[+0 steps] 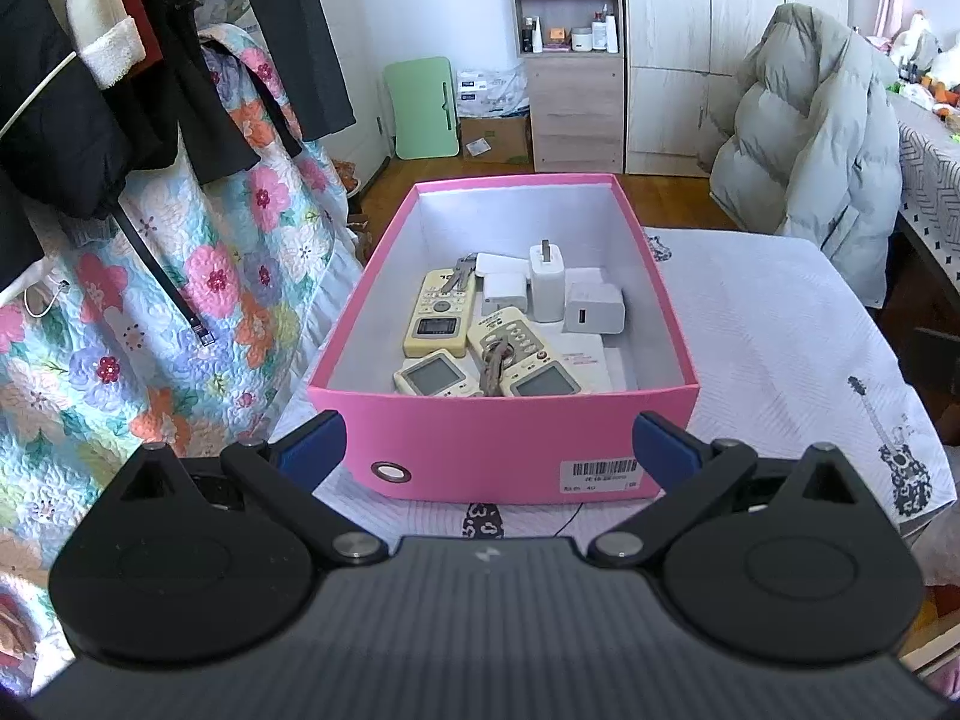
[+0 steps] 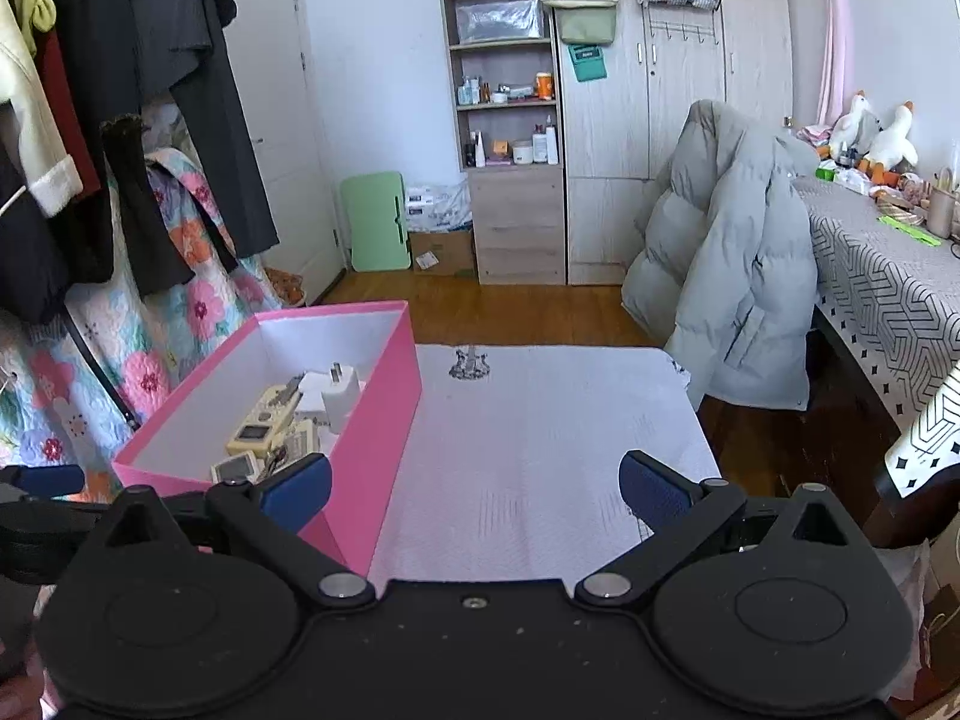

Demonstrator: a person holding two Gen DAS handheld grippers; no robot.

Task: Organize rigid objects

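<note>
A pink box (image 1: 480, 438) stands on a white cloth-covered table (image 1: 780, 336). Inside lie three cream remote controls (image 1: 437, 315), several white chargers (image 1: 547, 282) and two key bunches (image 1: 495, 363). My left gripper (image 1: 489, 450) is open and empty, its blue fingertips spread just in front of the box's near wall. In the right wrist view the box (image 2: 384, 420) sits at the left. My right gripper (image 2: 474, 489) is open and empty above the bare cloth (image 2: 540, 420) to the right of the box.
Hanging clothes and a floral quilt (image 1: 180, 276) are at the left. A grey puffer jacket (image 2: 732, 276) hangs over a chair beyond the table. A shelf unit (image 2: 510, 138) and wardrobe stand at the back wall. A patterned desk (image 2: 888, 276) is at the right.
</note>
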